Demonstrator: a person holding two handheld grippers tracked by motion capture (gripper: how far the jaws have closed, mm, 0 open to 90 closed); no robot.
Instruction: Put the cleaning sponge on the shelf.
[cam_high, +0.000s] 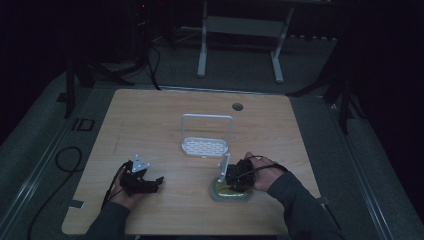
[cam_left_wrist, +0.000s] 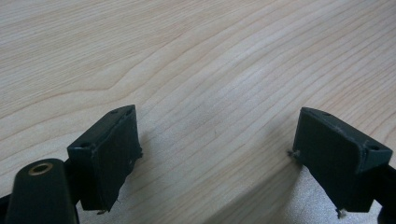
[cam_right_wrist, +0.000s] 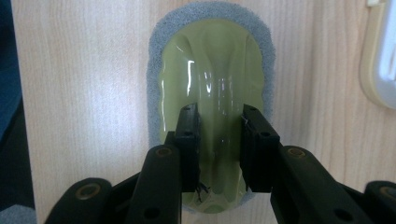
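The left gripper (cam_high: 152, 184) rests low near the table's front edge, held in the left hand (cam_high: 125, 192), its jaws spread wide apart with nothing between them. The right gripper (cam_high: 235, 184), in the right hand (cam_high: 262, 172), points steeply down near the front edge, its jaws drawn close together.

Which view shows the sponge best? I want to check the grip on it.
The right gripper view: the sponge lies close up, its raised yellow-green middle between the right gripper jaws. The high view shows it small and dim.
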